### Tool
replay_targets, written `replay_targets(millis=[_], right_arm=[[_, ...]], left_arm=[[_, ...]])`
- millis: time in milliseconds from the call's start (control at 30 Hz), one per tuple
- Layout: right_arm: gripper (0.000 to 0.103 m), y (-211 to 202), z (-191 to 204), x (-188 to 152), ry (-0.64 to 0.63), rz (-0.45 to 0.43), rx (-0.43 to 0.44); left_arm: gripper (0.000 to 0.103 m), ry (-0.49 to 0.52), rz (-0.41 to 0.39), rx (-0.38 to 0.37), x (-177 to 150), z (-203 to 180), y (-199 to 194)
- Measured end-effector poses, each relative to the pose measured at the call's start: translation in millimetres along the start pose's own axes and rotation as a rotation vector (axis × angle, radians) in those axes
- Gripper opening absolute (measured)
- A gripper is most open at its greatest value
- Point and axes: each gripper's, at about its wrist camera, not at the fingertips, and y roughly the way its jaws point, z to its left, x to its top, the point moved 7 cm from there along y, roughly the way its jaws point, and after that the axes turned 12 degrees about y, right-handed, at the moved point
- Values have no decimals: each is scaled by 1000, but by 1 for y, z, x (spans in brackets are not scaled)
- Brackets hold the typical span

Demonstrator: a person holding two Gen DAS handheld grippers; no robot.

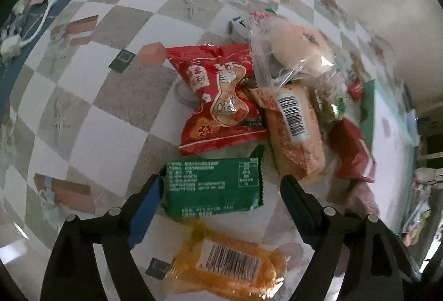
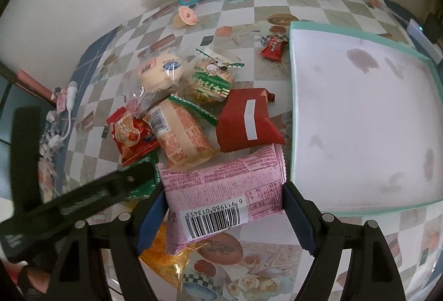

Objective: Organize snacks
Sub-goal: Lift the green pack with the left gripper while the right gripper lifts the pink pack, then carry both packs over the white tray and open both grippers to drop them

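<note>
Crosswise, the pink packet (image 2: 224, 190) spans the right hand-held gripper (image 2: 224, 206), barcode nearest.

Right gripper (image 2: 223, 200) fingers pinch the pink snack pack (image 2: 221, 190) on both sides, barcode facing up. Snack pile sits just beyond it: dark red packet (image 2: 246, 121), orange packet (image 2: 182, 134). White tray (image 2: 360, 112) with teal rim lies right of the pile. Left gripper (image 2: 83, 190) enters from the left.

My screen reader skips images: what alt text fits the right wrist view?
The right gripper clamps a pink barcoded snack packet beside an empty white tray with a mint-green rim; more wrapped snacks are piled behind on the checkered tablecloth.
</note>
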Motion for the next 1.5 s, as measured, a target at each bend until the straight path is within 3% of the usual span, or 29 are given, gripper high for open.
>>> replay_targets(millis=[200, 367, 500, 767, 967, 1100, 1300, 1500], right_arm=[[83, -1, 0, 0, 16, 6, 12], [83, -2, 0, 1, 14, 5, 13], [83, -4, 2, 0, 9, 2, 14], [83, -22, 7, 2, 19, -8, 67], [83, -48, -3, 15, 52, -88, 66], [83, -56, -29, 31, 105, -146, -13], [83, -55, -109, 56, 284, -197, -256], [83, -61, -179, 68, 466, -211, -355]], left_arm=[[86, 5, 27, 99, 5, 2, 10], [71, -3, 24, 98, 11, -2, 13], [70, -21, 10, 89, 4, -3, 6], [70, -62, -65, 85, -1, 13, -38], [70, -28, -134, 92, 8, -10, -72], [70, 27, -140, 70, 15, -46, -79], [70, 111, -118, 51, 22, -102, -62], [70, 204, -98, 24, 24, -160, -45]])
